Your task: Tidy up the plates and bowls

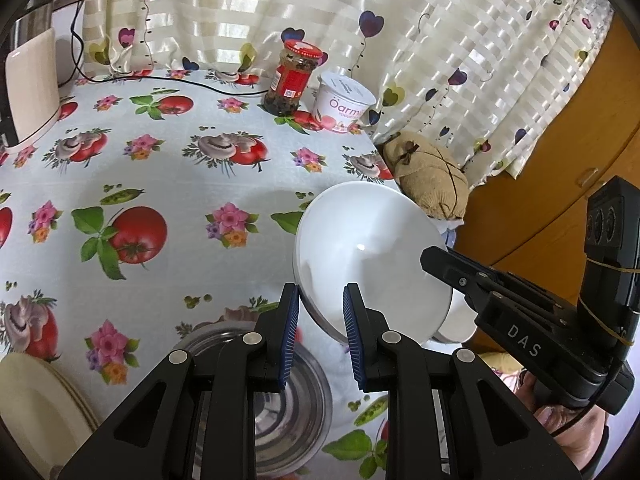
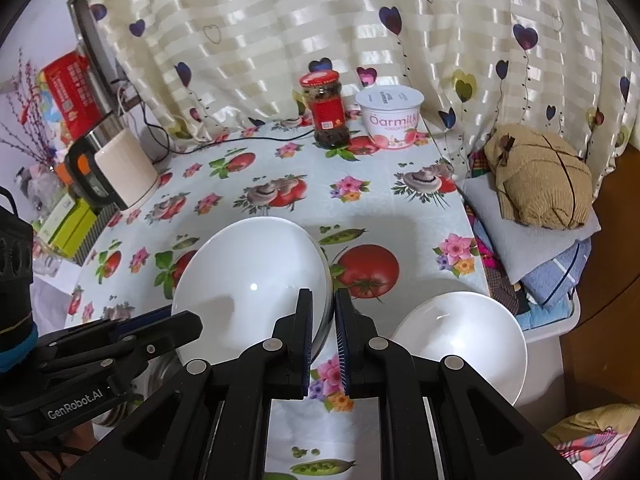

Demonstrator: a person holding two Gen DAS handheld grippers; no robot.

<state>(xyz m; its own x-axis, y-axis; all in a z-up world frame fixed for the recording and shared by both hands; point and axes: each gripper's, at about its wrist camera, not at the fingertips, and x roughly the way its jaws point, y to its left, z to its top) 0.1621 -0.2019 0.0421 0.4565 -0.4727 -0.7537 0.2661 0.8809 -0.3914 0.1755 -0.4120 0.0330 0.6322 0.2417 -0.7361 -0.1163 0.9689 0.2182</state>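
My right gripper (image 2: 323,334) is shut on the rim of a white bowl (image 2: 248,280) and holds it tilted above the table; the same bowl shows in the left wrist view (image 1: 360,256). My left gripper (image 1: 320,328) is open with the bowl's near rim between its jaws. Below it stands a steel bowl (image 1: 280,400). A second white bowl (image 2: 460,340) sits at the table's right edge. Cream plates (image 1: 36,412) are stacked at lower left.
A red-lidded jar (image 2: 326,114) and a yogurt tub (image 2: 390,116) stand at the back by the curtain. A kettle (image 2: 116,164) is at the left with a cable. Folded cloths and a brown bundle (image 2: 540,172) lie right of the table.
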